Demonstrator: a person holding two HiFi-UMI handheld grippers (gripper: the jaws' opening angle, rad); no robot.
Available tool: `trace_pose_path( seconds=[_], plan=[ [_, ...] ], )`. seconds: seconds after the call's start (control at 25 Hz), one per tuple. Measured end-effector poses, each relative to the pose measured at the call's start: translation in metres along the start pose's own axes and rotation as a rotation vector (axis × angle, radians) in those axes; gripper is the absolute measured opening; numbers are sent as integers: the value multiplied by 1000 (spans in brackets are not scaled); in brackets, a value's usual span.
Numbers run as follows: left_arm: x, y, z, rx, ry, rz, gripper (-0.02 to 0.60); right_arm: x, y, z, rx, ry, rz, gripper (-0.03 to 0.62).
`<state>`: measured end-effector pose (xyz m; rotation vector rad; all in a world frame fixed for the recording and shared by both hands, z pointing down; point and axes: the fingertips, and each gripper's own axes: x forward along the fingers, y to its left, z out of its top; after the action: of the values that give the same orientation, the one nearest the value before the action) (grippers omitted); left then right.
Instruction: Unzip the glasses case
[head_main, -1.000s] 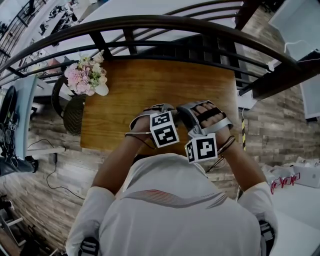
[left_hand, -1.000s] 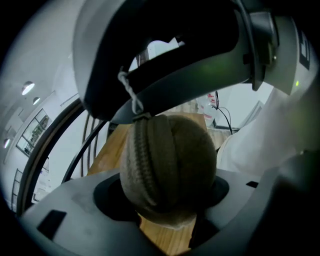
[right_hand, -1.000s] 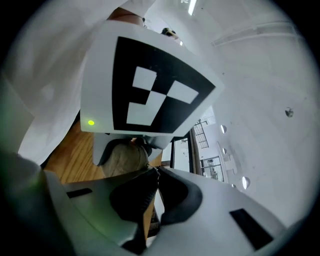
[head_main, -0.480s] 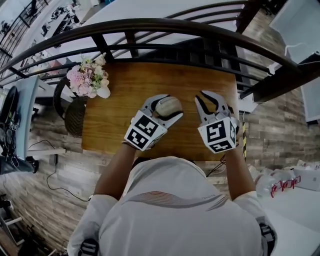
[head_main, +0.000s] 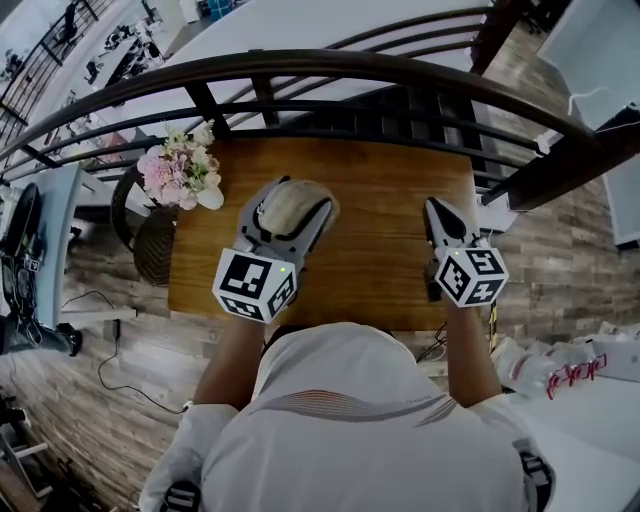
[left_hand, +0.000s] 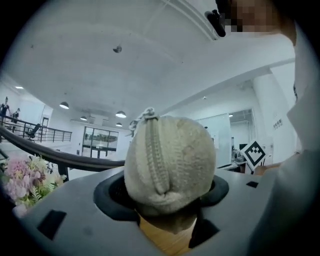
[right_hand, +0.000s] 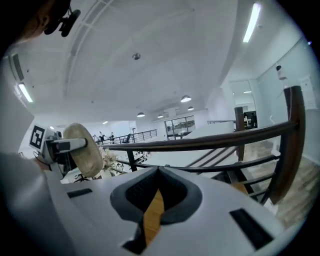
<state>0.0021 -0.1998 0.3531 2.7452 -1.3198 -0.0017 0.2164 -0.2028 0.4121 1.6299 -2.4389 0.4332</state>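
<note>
The right gripper (head_main: 438, 212), at 1 o'clock, has its jaws pressed together on nothing. At 11 o'clock the left gripper (head_main: 290, 200) pinches the glasses case (left_hand: 170, 160) above the table (head_main: 380, 190). The zip (left_hand: 156, 155) looks fully closed, so the unzipping seems not yet begun.

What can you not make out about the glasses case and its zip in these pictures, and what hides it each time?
- Left gripper view: the glasses case shows only its near end. Its own bulk hides how far the zip runs.
- Head view: the left tool covers the case's sides, and the zip is too small to see.
- Right gripper view: the case sits small near the left edge, with no zip showing.
</note>
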Motion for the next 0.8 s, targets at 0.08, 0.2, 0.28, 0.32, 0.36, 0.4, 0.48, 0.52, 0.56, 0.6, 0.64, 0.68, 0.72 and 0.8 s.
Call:
trace_pose_path(
  seconds=[0.08,0.2,0.28,0.32,0.36,0.4,0.48,0.52,0.56,0.6,0.64,0.68,0.72,0.8],
  plan=[
    [-3,-3,4,-5,-20,3,290,-1,-3,-2,13,-4,-11,51],
    [-2,-6,4,-7,-24,-4,290,-2,2,-1,5,-14,4,51],
    [-1,-6,2,-17,-23,-8,290,-3,6,-1,-7,-15,14,51],
    [-1,-6,1,-28,-25,-9,290,-3,8,-1,-11,-13,19,51],
    [-1,-5,1,-41,-28,-10,290,-2,10,-2,-14,-11,26,51],
    [-2,-5,1,-52,-32,-10,290,-2,12,-3,-16,-7,34,51],
    [-2,-4,0,-60,-34,-8,290,-2,15,-6,-21,0,44,51],
    [-2,-3,-1,-59,-33,-9,290,-2,16,-8,-26,4,45,51],
    [-2,-3,-1,-57,-31,-10,290,-3,17,-9,-31,6,45,51],
    [-1,-4,-2,-57,-28,-10,290,-3,17,-10,-35,8,45,51],
    [-1,-4,-2,-57,-27,-10,290,-4,18,-11,-37,10,47,51],
    [-1,-4,-2,-58,-27,-10,290,-4,19,-11,-36,12,50,51],
    [-1,-5,-2,-60,-26,-10,290,-4,19,-12,-36,13,53,51],
    [-1,-6,-3,-62,-24,-11,290,-5,21,-13,-36,16,58,51]
  ],
)
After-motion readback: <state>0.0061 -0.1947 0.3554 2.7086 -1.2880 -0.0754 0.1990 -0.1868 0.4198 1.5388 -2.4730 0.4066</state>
